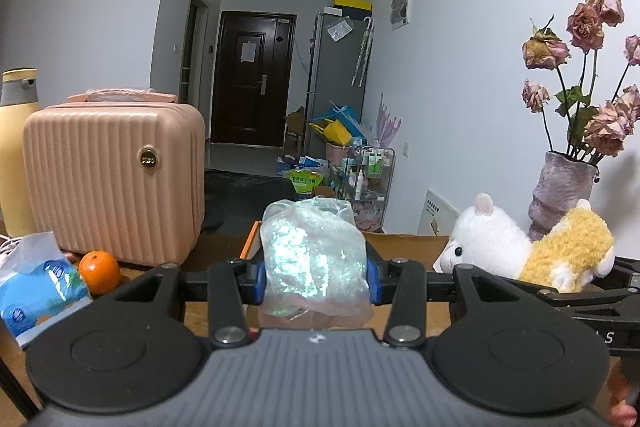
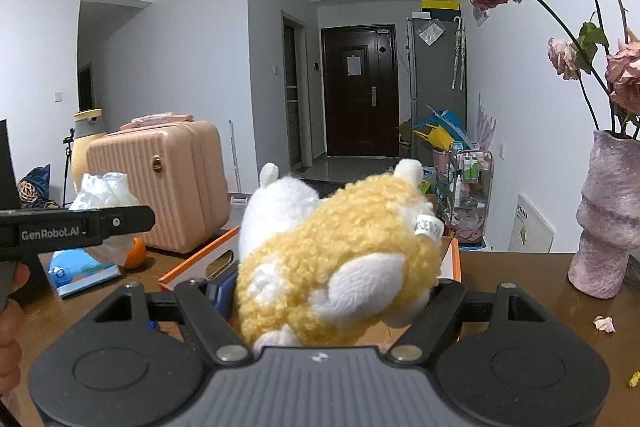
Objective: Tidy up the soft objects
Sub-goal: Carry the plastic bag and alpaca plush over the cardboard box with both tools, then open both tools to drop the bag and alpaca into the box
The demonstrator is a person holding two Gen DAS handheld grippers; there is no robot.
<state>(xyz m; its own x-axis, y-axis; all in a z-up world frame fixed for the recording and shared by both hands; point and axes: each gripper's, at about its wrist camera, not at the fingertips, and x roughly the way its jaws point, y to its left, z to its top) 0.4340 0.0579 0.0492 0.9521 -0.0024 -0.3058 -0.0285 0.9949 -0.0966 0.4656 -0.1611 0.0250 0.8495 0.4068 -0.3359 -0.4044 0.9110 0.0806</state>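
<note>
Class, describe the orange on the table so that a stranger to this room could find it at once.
Start at the ribbed pink suitcase standing on the wooden table. At the foot of its front face, just left, sits the orange, beside a blue-and-white tissue pack. It is the only round, bright orange thing there.

A lived-in home: a table at the end of an apartment hallway.

A dark front door [image 1: 253, 79] closes the corridor, with a grey fridge [image 1: 336, 67] and a cluttered trolley of bottles [image 1: 370, 171] along the wall. On the wooden table [image 2: 500, 279] stand a pink suitcase [image 1: 114, 183] and a vase [image 2: 608, 219] of dried roses [image 1: 588, 23].
</note>
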